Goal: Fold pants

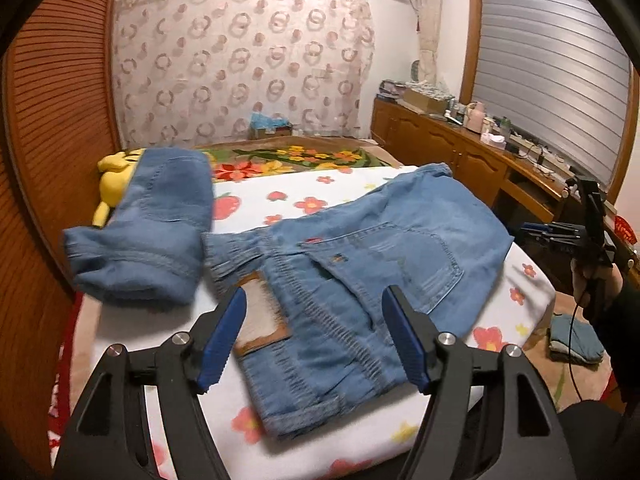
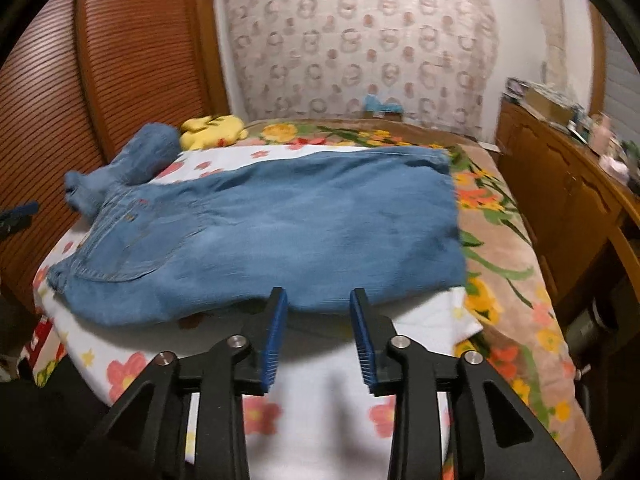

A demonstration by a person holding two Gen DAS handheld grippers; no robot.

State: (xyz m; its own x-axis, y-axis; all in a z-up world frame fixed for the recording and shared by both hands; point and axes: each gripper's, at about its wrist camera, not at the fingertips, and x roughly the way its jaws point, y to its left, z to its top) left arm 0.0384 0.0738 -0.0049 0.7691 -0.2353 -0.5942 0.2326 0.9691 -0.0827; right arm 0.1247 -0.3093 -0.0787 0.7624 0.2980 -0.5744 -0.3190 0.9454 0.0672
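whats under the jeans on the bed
The jeans lie on a white flower-print blanket, which shows bare along the near edge. A brown floral blanket lies beyond the leg hems. What the denim covers cannot be seen, presumably more of the white blanket.

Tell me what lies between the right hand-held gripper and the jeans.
Only bare flowered sheet, shown in the right wrist view; right hand-held gripper open just short of the jeans hem.
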